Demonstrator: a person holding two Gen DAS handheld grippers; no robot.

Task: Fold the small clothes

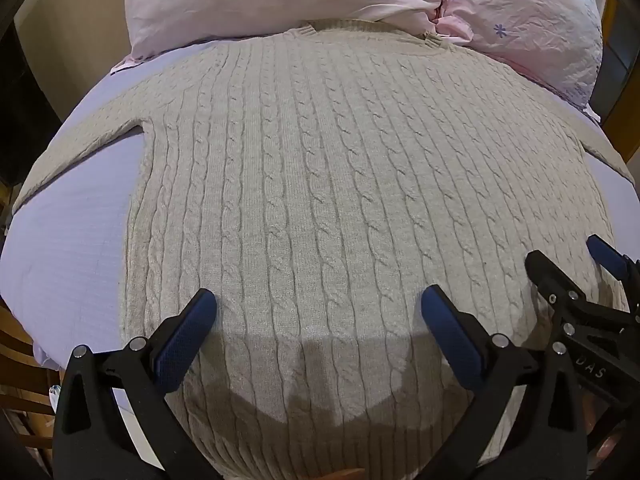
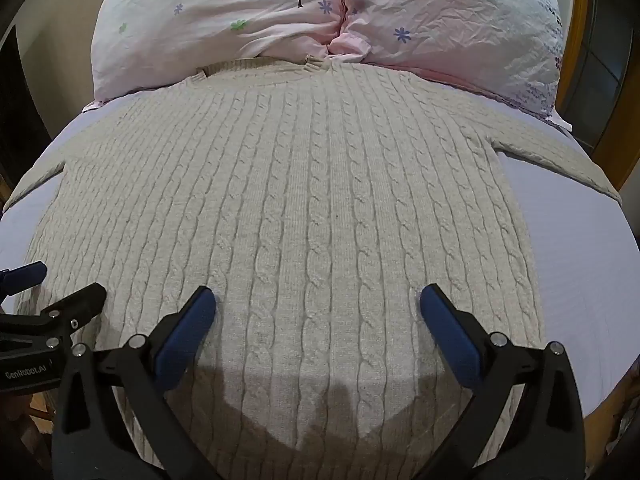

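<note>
A beige cable-knit wool sweater lies spread flat on a pale lilac bedsheet, stretching away ahead of both tongs with its ribbed collar at the far end. The left gripper hangs over the sweater's lower part, its blue-padded fingers wide apart with nothing between them. The right gripper hangs just beside it, likewise spread and empty; each shows at the edge of the other's view. One sleeve runs out to the left of the left tongs, the other sleeve to the right of the right tongs. Beyond the collar, two crumpled pink flower-printed pillows press against the neckline. A wooden bed frame edges the far right.
</note>
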